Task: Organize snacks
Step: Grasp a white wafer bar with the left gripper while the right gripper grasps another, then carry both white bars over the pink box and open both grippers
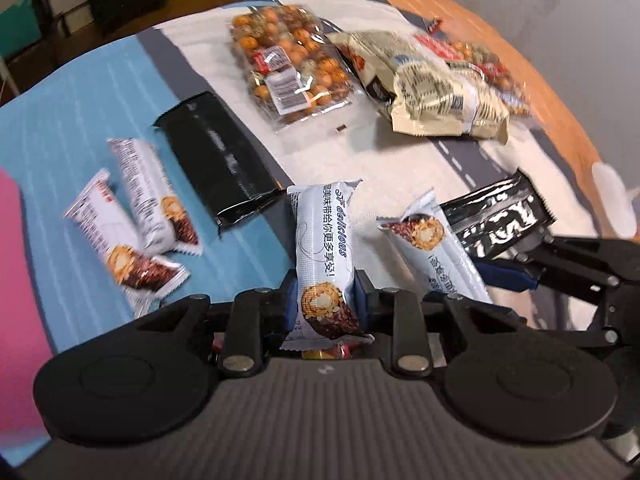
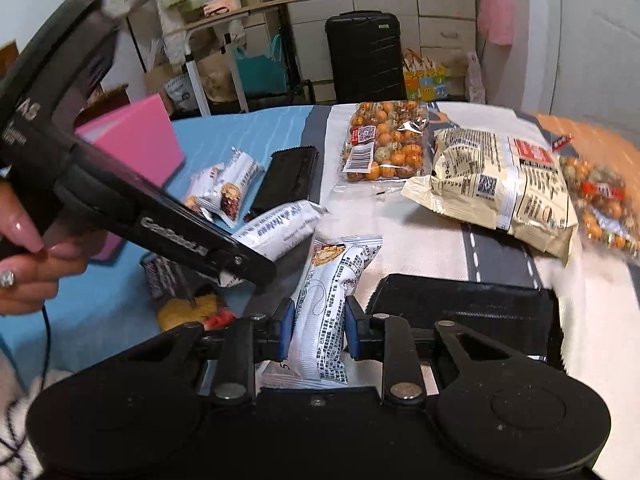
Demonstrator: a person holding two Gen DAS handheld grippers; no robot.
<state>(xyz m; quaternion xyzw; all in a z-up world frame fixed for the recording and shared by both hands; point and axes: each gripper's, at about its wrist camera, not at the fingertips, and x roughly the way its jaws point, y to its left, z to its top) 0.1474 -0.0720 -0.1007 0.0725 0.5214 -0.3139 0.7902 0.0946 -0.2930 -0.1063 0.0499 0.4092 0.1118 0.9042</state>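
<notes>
Snack bars: the left gripper [image 1: 326, 300] pinches one [image 1: 324, 256], the right gripper [image 2: 316, 330] pinches another [image 2: 328, 320], both near the black pack [image 1: 218, 168]. Two bars [image 1: 140, 216] lie sorted beside it; bags remain.

Left wrist cam sits low behind its own fingers, close over the table, facing across it toward the clear bag of orange snack balls [image 1: 290, 62], which lies at the far middle. Right wrist cam is equally low and close, set to the right of the left unit and facing the same way: the same clear bag of orange snack balls [image 2: 386, 142] sits far centre, with a black suitcase [image 2: 366, 56] behind it (room background is fuller in this view). Shared area: that bag, the cream bag [image 1: 434, 88] [image 2: 500, 184] just right of it, the flat black packet [image 1: 218, 162] [image 2: 286, 178] left of it. The left unit's body [image 2: 120, 184] crosses the right view's left side.
</notes>
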